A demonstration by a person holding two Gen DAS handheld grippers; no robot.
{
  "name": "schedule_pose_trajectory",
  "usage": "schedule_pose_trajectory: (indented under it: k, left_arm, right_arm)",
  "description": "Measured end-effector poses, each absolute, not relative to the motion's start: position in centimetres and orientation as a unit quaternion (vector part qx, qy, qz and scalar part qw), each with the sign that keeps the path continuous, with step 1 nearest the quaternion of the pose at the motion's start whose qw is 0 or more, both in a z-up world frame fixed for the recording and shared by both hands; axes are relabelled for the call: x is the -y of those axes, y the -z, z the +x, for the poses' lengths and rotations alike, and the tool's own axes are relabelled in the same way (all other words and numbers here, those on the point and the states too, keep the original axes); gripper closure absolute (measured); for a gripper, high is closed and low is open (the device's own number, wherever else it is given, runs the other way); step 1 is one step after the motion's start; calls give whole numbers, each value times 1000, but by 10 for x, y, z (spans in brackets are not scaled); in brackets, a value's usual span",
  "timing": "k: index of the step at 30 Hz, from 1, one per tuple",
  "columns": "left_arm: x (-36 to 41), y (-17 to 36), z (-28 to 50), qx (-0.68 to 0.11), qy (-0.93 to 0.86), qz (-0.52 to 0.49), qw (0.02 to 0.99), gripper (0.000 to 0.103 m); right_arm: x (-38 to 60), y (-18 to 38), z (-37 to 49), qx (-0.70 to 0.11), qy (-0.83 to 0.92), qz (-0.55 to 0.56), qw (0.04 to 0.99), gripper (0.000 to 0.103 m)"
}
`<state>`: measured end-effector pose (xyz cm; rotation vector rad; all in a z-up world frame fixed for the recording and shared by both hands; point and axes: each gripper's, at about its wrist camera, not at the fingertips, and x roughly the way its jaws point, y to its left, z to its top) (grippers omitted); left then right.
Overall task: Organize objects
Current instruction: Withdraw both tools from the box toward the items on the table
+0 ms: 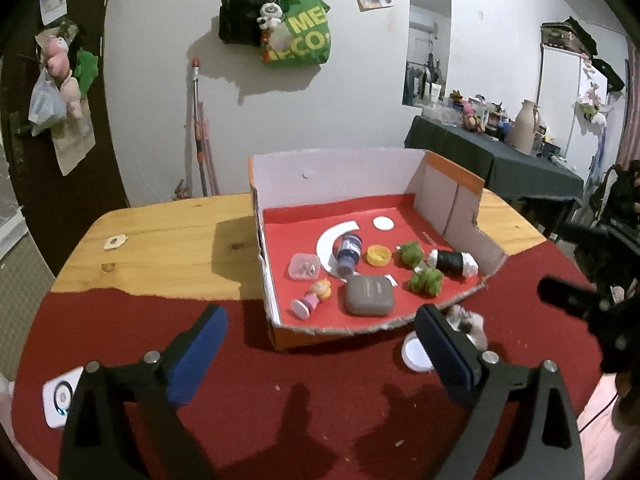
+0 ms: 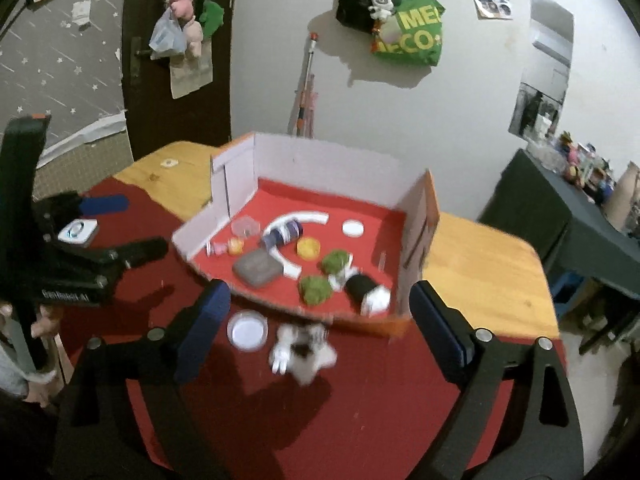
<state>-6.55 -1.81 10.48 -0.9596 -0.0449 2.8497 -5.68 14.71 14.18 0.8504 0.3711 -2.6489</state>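
Note:
An open cardboard box (image 1: 276,292) (image 2: 416,236) with a red floor holds a grey case (image 1: 369,295) (image 2: 256,267), a small doll (image 1: 313,297), a clear tub (image 1: 303,266), a blue bottle (image 1: 348,254) (image 2: 282,234), a yellow cap (image 1: 378,255) (image 2: 308,247), two green pompoms (image 1: 425,281) (image 2: 316,289) and a black-and-white roll (image 1: 454,263) (image 2: 366,290). A white lid (image 2: 247,330) (image 1: 416,352) and a blurred white plush toy (image 2: 304,350) (image 1: 468,322) lie on the red cloth in front of the box. My left gripper (image 1: 322,354) is open and empty. My right gripper (image 2: 320,328) is open above the toy.
A white device (image 1: 60,396) (image 2: 78,231) lies on the cloth at the left. Bare wooden table (image 1: 168,248) (image 2: 488,272) flanks the box. A dark side table (image 1: 500,160) with clutter stands at the right. Bags hang on the wall.

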Motion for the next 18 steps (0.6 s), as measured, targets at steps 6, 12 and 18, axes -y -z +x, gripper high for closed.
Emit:
schedule_pose_trajectory:
  k: [6, 12, 18]
  left_arm:
    - [16, -90, -51, 20, -947, -316, 53, 6]
    - [10, -71, -38, 34, -946, -319, 54, 4]
    - [4, -50, -45, 26, -936, -347, 50, 4]
  right_arm:
    - [-152, -111, -47, -69, 934, 311, 164, 11]
    - [-165, -92, -48, -13, 932, 329, 151, 11]
    - [-169, -72, -54, -9, 928, 348, 128, 11]
